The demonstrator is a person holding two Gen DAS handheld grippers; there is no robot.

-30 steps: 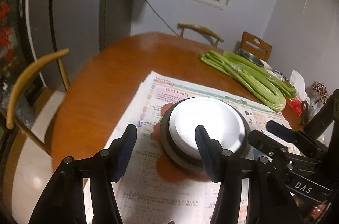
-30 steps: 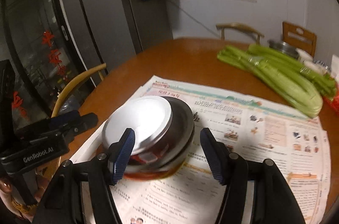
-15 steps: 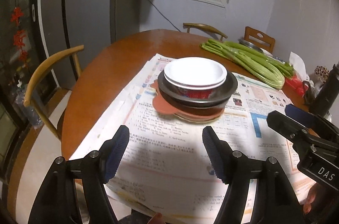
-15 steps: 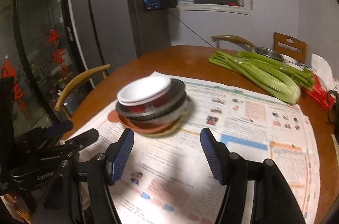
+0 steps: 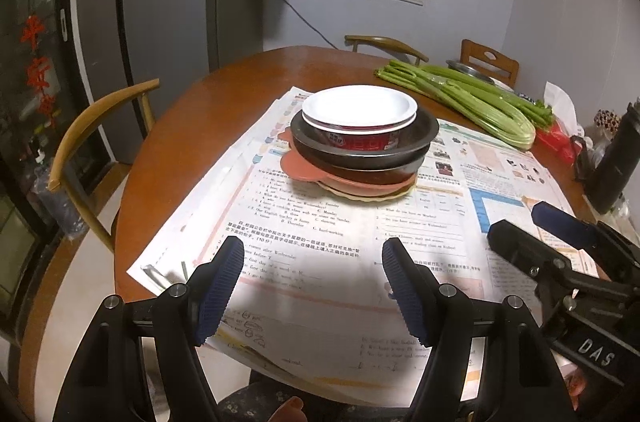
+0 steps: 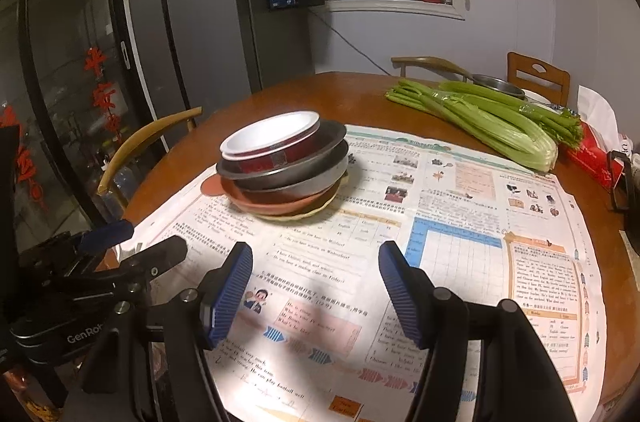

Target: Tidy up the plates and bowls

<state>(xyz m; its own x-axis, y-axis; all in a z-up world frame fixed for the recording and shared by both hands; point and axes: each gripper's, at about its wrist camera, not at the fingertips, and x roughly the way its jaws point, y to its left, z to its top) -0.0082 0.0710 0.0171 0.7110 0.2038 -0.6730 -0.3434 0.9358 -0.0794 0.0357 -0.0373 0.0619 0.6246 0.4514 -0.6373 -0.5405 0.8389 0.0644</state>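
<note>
Left hand-held gripper (image 5: 312, 286): blue ribbed pads spread wide, nothing between them, held on the near side of the stack and well apart from it, over the printed newspaper sheets (image 5: 304, 254)
Right hand-held gripper (image 6: 316, 288): pads likewise spread and empty, on the near side of the stack, slightly to its right
Stack of dishes: white shallow bowl with a red outer wall (image 5: 359, 110) on top, nested in a dark grey metal pan (image 5: 362, 152), which sits in a second grey metal bowl (image 6: 308, 182), then a terracotta-coloured plate with a small lug (image 5: 304, 168), and a pale cream scalloped plate (image 5: 372, 196) at the bottom
Stack position: on the newspaper, toward the middle of the round brown wooden desk (image 5: 192, 102), with the green celery bundle (image 5: 472, 98) beyond it to the right
Stage, as I judge it: the pieces look gathered largest-under-smallest, so the sorting seems close to done
Doing it well: the upper bowls lean toward the left of the stack in the right view; any tidying should be a light nudge at the rims from both sides, keeping the bottom plate flat
Risk: pushing the top bowl alone could slide it off the slick metal pan
</note>
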